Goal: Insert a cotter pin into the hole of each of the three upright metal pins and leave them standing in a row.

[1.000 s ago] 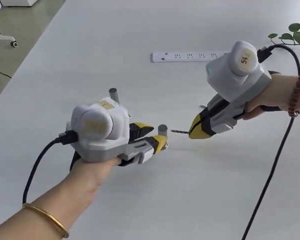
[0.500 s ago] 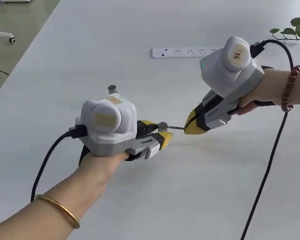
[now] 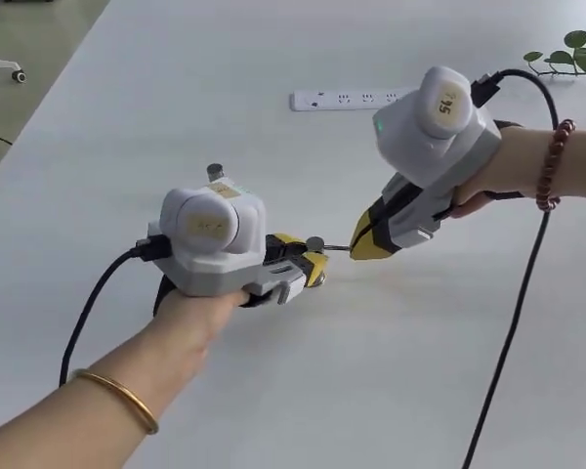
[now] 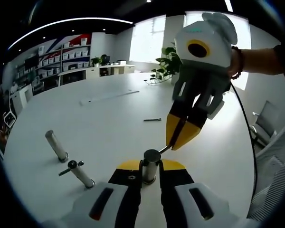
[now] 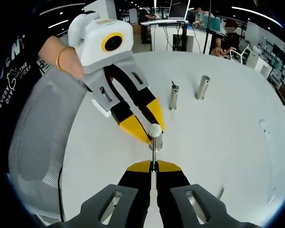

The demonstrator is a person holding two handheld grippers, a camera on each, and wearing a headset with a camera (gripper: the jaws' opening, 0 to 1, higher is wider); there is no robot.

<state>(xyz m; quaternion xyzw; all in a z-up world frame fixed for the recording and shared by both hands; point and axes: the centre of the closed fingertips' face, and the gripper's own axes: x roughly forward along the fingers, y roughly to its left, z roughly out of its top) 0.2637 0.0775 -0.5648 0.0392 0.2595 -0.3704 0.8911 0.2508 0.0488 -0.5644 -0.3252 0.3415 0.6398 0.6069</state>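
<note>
White table (image 3: 420, 371), metal pins (image 4: 56, 145), power strip (image 3: 347, 99), wall shelves (image 4: 61, 66), potted plant (image 4: 167, 64)

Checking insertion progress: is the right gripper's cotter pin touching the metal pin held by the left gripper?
Touching. The left gripper view shows the cotter pin meeting the metal pin just under its top, with no gap.

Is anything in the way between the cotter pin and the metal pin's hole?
Nothing visible. The right tongs hold the cotter pin with its tip at the metal pin, just above where the left tongs clamp it.
</note>
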